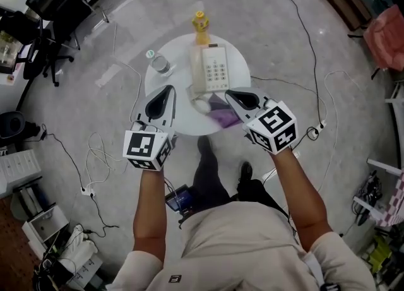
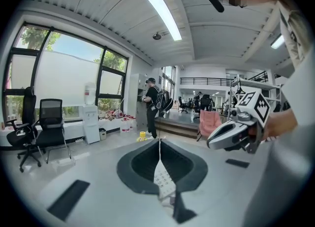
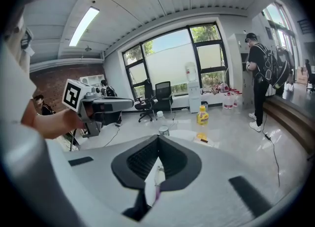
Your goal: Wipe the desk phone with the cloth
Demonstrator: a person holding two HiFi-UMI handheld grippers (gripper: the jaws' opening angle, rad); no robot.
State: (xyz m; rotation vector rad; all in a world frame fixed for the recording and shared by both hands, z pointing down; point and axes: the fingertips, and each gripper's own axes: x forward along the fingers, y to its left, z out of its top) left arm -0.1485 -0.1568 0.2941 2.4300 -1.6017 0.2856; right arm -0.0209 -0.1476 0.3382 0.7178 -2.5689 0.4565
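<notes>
Both tongs are held over the near edge of the round white table [image 1: 240,72], and both are seen pressed together with nothing between the jaws. The left gripper [image 1: 165,94] is at centre left of the head view, the right gripper [image 1: 238,98] at centre right.

The desk phone [image 1: 211,69] is found in the upper centre of that view. Its long axis is run straight up the frame, away from the person.

The cloth [image 1: 222,118], a purple crumple, is laid just below the phone's lower right corner, at the table's near rim, and that is the relation to be watched. It is placed just beside the right gripper's tip, to its lower left, while the left gripper is set well apart from it at the table's lower left. In the right gripper view a sliver of the cloth [image 3: 156,191] is glimpsed below the closed jaws. In the left gripper view only the keypad [image 2: 164,181] is shown there.

So the pick-up is judged to be the right gripper's, with the jaws to be spread first. A yellow bottle [image 1: 200,28] and a glass [image 1: 160,64] are stood above and to the left of the phone, out of the line.
</notes>
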